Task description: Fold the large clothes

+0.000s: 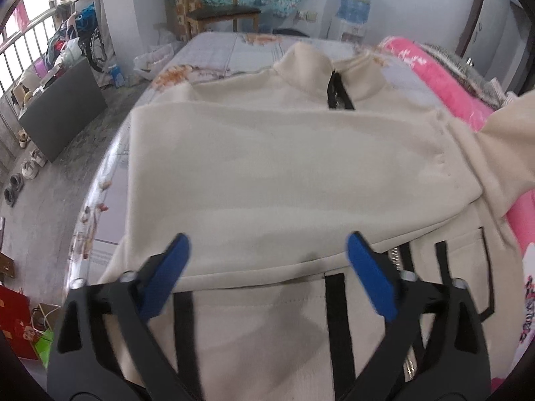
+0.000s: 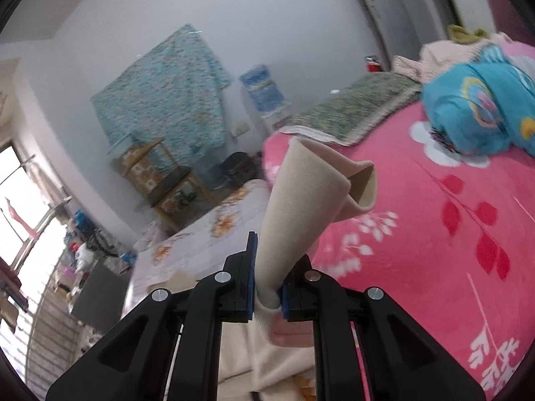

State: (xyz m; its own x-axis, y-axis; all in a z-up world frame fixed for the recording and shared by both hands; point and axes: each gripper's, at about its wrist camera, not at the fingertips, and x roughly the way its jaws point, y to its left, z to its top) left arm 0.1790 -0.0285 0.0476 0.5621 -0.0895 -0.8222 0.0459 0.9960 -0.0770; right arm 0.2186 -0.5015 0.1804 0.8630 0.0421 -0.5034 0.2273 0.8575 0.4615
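Bed [image 1: 214, 50], one, pale floral sheet, the largest surface I work over; a pink blanket [image 2: 434, 234] with white and red leaf print runs along its far side, one

Jacket [image 1: 267, 167], one, cream, with black trim strips and a zip at the stand-up collar; it lies flat on the sheet, collar away from me, with one cream panel already laid across the chest, probably a sleeve. I judge it soft, thick and fairly light, limp enough to sag wherever it is not supported, matte enough not to slip from rubber pads. Best taken at hems, cuffs and seam edges, where the doubled cloth gives the pads something to bite

Sleeve [image 2: 301, 207], one, raised clear of the bed in my right-hand view, its end curling into an open tube above the fingers

Left gripper [image 1: 267, 260], one, two blue pads [image 1: 367, 277] spread wide, nothing between them, hovering low over the edge of the folded panel; I cannot tell whether the tips touch the cloth

Right gripper [image 2: 267, 277], one, jaws nearly together, pinched on the sleeve close to its cuff end, the cloth bunched narrow between the pads

Also in the room, counted: one wooden chair [image 1: 220, 10], one water dispenser [image 1: 354, 10] with bottle, one blue patterned cloth [image 2: 160, 100] hung on the wall, one bright blue bundle [image 2: 485, 107] at the blanket's far end
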